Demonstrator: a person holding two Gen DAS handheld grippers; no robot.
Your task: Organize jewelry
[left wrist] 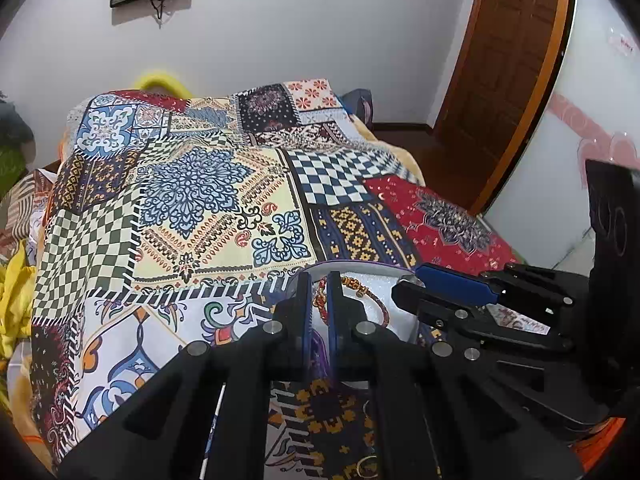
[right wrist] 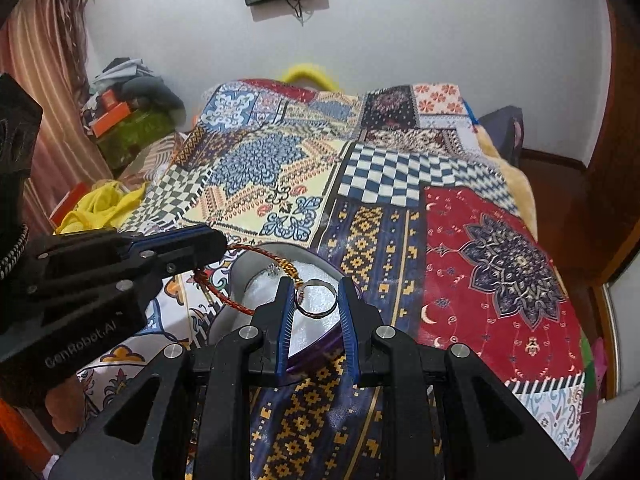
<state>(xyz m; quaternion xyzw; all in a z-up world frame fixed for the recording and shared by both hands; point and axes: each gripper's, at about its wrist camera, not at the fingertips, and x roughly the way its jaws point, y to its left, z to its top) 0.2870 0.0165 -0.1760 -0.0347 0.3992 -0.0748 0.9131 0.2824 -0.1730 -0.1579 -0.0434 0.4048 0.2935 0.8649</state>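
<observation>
Left tool (right wrist: pixel 208 246) clamped on red cord bracelet (right wrist: pixel 240 276); right tool (right wrist: pixel 316 300) apart around silver ring (right wrist: pixel 316 298).

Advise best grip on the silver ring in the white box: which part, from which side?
Pinch the silver ring across its band from above: it lies tilted on the white box lining, between the open right tool fingers, hole showing. The left tool holds the red cord bracelet alongside.

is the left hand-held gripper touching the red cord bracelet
Touching: the right wrist view shows the left hand-held gripper pinching the red cord bracelet, lifting it over the box.
</observation>
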